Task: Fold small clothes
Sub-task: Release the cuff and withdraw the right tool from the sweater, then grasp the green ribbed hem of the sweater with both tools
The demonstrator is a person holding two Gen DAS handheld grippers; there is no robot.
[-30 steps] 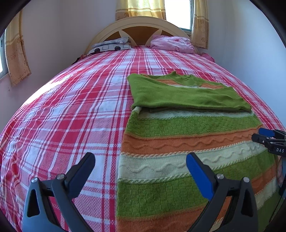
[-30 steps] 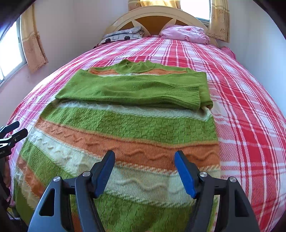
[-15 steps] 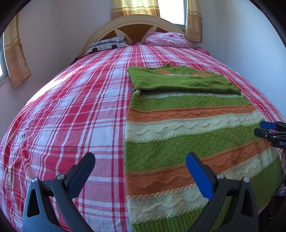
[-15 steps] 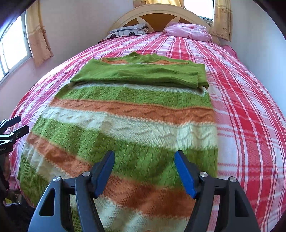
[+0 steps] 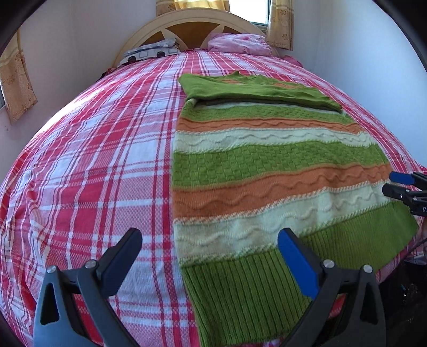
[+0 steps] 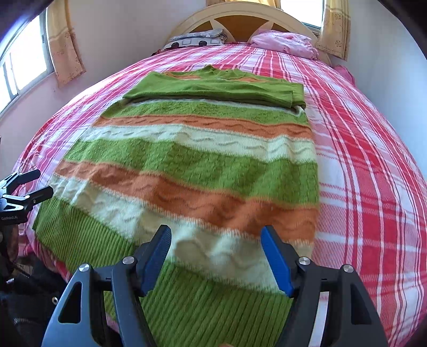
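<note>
A knitted sweater (image 5: 267,165) with green, orange and cream stripes lies flat on the bed; it also shows in the right wrist view (image 6: 202,165). Its green sleeves (image 5: 256,92) are folded across the chest. The ribbed green hem (image 5: 253,288) lies at the near bed edge. My left gripper (image 5: 208,256) is open and empty above the hem's left corner. My right gripper (image 6: 216,248) is open and empty above the hem's right part. Each gripper shows at the edge of the other's view: the right (image 5: 400,186), the left (image 6: 24,186).
The bed has a red and white plaid sheet (image 5: 93,173). A patterned pillow (image 5: 149,52) and a pink bundle (image 5: 237,44) lie by the headboard (image 5: 192,24). Walls stand close on both sides. Dark floor clutter (image 6: 24,293) sits below the bed edge.
Both grippers have pulled back toward the foot of the bed. The hem of the sweater has come into view under them. The sweater has not moved.
</note>
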